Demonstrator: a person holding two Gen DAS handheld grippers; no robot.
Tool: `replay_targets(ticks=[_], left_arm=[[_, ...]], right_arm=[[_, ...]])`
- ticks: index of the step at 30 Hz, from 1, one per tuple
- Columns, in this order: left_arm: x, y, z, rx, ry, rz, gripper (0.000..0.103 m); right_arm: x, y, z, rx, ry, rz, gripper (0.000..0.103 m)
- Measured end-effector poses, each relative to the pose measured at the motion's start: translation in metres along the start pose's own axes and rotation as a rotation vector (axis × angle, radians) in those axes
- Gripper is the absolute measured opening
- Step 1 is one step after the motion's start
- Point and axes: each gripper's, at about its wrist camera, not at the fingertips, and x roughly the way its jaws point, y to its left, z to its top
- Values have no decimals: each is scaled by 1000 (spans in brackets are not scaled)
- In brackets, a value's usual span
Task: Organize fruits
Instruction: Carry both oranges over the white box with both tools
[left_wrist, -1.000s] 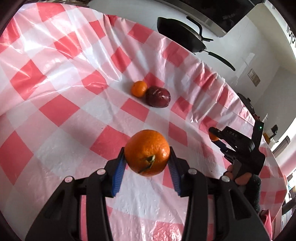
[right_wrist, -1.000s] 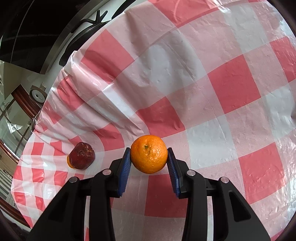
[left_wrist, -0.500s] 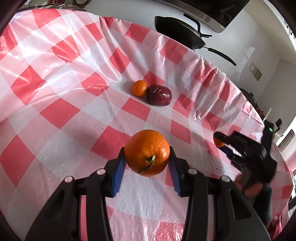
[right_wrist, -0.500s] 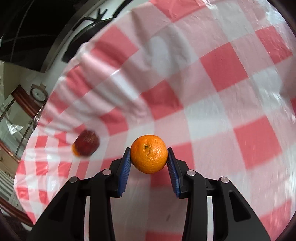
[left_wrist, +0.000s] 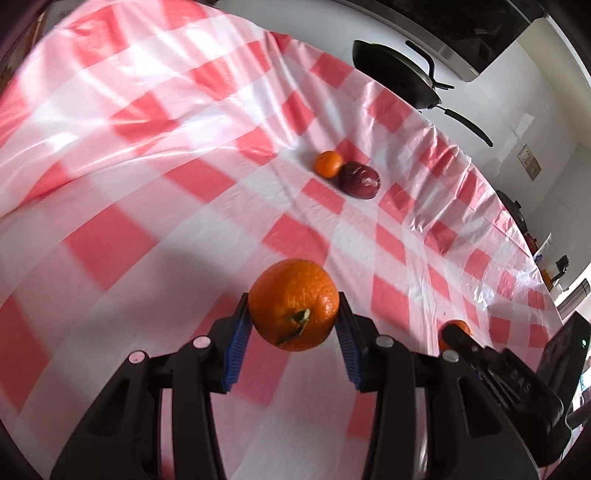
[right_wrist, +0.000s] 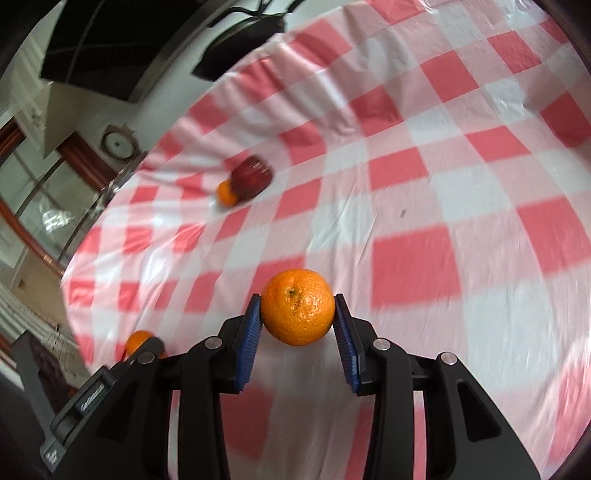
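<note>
orange fruit (left_wrist: 293, 304) in left hand-held gripper (left_wrist: 293, 328)

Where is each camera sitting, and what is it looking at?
Left wrist: on the left hand-held gripper, looking down its fingers at its orange and the checked tablecloth; the right hand-held gripper shows at lower right.
Right wrist: on the right hand-held gripper, facing its own orange; the left hand-held gripper shows at lower left.
Both share: a small orange touching a dark red fruit.
</note>
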Motion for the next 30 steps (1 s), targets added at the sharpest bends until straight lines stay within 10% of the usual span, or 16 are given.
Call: replay_targets(ticks=[30], left_arm=[[-157,129,-70,-42,-153,61,44]], right_arm=[[-42,138,-152,-467,200,176,39]])
